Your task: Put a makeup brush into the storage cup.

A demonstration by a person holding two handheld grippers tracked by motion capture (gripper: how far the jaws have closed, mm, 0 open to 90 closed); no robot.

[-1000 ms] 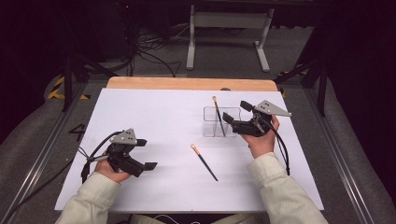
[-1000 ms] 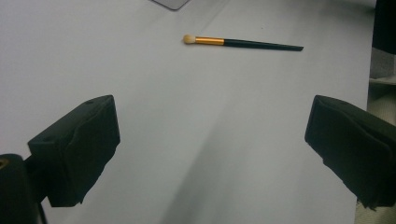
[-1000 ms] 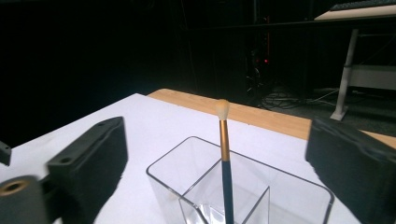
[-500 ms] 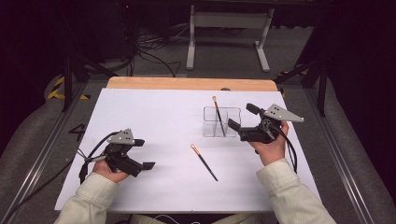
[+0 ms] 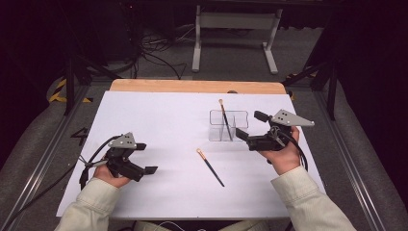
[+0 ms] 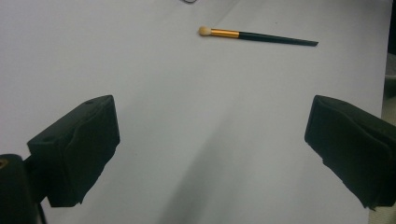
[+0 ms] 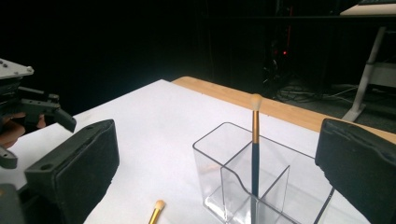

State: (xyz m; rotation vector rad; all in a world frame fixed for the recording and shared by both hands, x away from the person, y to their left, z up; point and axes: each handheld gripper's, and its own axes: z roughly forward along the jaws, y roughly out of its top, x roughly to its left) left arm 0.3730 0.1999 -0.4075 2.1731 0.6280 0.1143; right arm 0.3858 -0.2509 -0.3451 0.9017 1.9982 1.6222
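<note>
White sheet covers the table, bare wood strip along its 12 o'clock edge. Dark room beyond, grey floor, cables, white stand legs at 12. Clear divided organizer right of centre, one brush standing upright in it. Second brush lies flat at the organizer's 7 o'clock, apart from it. Left gripper at 8 o'clock, jaws wide apart, empty. Right gripper just beside the organizer at 3 o'clock, jaws apart, empty.
</note>
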